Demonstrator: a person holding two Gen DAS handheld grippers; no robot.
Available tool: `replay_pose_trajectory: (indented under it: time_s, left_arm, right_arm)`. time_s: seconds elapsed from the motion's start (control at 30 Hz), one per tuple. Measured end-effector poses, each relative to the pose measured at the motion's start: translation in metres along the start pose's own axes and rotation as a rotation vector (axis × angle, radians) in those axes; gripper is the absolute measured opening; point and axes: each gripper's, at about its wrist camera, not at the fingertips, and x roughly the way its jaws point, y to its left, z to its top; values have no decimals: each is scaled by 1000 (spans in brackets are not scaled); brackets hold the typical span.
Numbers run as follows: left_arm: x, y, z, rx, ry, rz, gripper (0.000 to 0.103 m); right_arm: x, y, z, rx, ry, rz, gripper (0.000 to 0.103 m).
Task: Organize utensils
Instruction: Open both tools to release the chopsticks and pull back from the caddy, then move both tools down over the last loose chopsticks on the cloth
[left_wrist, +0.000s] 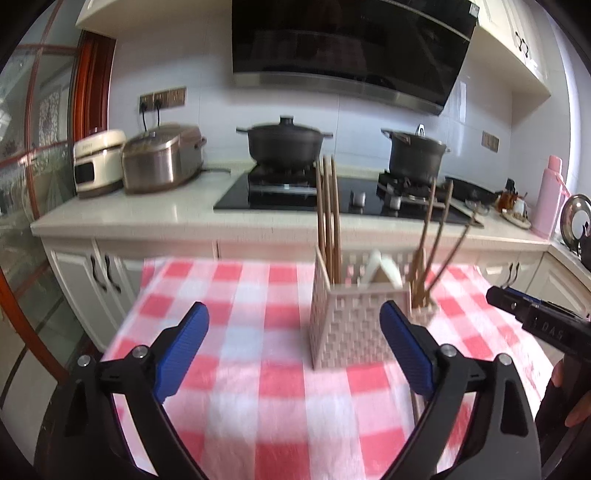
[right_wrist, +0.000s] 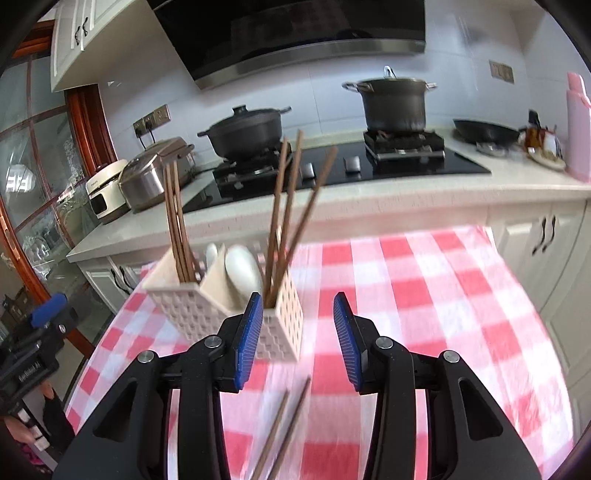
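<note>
Behind the red-checked tablecloth (left_wrist: 258, 387) runs a pale counter (left_wrist: 166, 210) — two rice cookers (left_wrist: 162, 158), a black hob (left_wrist: 295, 192) bearing two dark pots (left_wrist: 284, 142), a pink flask (left_wrist: 550, 195).

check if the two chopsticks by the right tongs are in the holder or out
Out. The two chopsticks lie flat on the checked cloth, in front of the holder, below the open right tongs.

Chopsticks (left_wrist: 328, 210) upright in holder (left_wrist: 354, 325)
</note>
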Motion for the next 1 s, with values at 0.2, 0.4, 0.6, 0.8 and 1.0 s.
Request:
replay_pose_trajectory:
  time_s: [0.2, 0.4, 0.6, 0.8, 1.0]
  left_arm:
    - [0, 2, -46, -3, 61, -5, 92]
    - [5, 5, -74, -9, 113, 9, 92]
    - [15, 8, -100, 2, 165, 14, 92]
    - [18, 8, -114, 16, 185, 9, 92]
    - [17, 13, -117, 12, 185, 5, 92]
  right_arm:
    - [3, -6, -35, 24, 61, -5, 39]
    - [13, -4, -67, 20, 128, -28, 39]
    - [33, 8, -100, -33, 200, -91, 39]
    - [47, 14, -108, -39, 241, -107, 38]
    - [59, 26, -110, -79, 275, -142, 36]
